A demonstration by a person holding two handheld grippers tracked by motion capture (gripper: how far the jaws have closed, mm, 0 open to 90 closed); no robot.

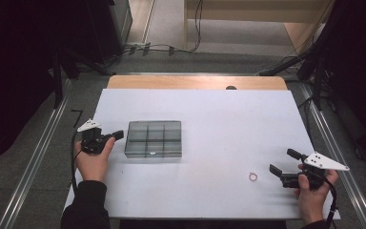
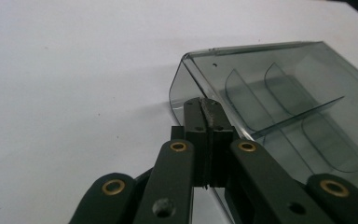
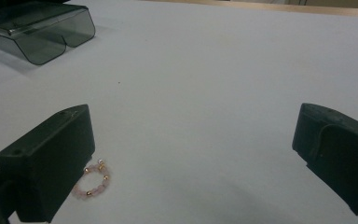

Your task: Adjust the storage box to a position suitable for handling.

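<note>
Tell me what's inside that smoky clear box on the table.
The smoky clear box shows only dividers forming compartments; the visible ones look empty. The left hand-held gripper, shut at its edge, covers part of the near corner.

Lab: floor rails (image 1: 38, 143), trailing cables (image 1: 171, 47)

Just ahead of the black left tongs (image 2: 205, 109), with their brass-coloured rivets, sits a smoky grey see-through box (image 2: 279, 98). Near the black right tongs (image 3: 193, 154) lies a pale pink bead bracelet (image 3: 93, 182) dotted with gold. The counter (image 1: 228, 124) is plain white, with a tan wood far edge.
</note>
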